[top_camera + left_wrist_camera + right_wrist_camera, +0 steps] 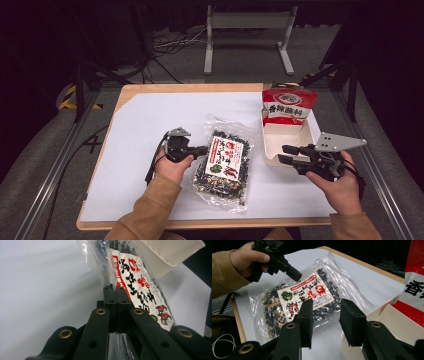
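Left claw (pixel 116 293) is clamped shut on the clear plastic bag of dark dried greens (pixel 225 167) by its thin edge — film could slip free; right claw (pixel 325 320) hangs half-open, empty.

The clear bag (pixel 224 167) is showing glossy, crinkled plastic with a paper-like label. The grippers (pixel 201 150) (pixel 284 154) are looking matt black plastic with brass rivets. The counter (pixel 145 90) is showing pale wood edges under a smooth matt white sheet (pixel 150 130). The tray (pixel 285 142) is looking smooth cream plastic.

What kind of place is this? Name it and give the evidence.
Probably a recording lab, not a kitchen: a white-covered table against black curtains, metal stand legs and loose floor cables behind it.
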`<state>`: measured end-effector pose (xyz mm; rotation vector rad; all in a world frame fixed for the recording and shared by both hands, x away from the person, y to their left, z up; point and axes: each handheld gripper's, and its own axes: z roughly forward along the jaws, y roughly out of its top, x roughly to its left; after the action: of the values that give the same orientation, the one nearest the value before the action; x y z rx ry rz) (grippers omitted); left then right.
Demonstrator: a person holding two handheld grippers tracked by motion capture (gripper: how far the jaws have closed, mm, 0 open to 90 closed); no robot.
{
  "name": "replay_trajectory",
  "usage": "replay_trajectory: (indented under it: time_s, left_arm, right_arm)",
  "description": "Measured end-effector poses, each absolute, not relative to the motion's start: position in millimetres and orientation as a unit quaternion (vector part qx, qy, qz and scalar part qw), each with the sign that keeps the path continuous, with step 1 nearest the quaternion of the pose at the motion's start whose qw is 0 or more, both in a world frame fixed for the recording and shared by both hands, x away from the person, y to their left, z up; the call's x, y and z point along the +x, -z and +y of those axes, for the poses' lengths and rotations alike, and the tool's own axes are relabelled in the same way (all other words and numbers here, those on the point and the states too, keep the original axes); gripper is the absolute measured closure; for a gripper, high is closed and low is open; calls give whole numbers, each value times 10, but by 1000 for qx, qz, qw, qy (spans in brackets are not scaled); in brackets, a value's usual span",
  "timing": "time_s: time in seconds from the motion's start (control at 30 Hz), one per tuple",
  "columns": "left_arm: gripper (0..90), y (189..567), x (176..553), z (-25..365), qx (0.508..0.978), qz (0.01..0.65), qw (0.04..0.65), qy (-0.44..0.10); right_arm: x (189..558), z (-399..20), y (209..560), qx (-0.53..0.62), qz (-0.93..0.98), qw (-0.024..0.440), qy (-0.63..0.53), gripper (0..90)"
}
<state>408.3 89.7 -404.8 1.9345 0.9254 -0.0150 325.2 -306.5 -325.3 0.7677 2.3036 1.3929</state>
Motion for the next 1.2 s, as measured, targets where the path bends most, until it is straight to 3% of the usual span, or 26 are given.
replay_trajectory:
  time_s: [0.53, 1.2]
  left_arm:
    - [897, 3585, 3828, 1069, 783, 329, 526, -40]
    - [896, 3311, 3635, 1181, 768, 294, 564, -72]
  right_arm:
    - [3288, -2929, 3282, 287, 801, 129, -509, 606]
    - [3505, -2598, 3503, 315, 792, 96, -515, 456]
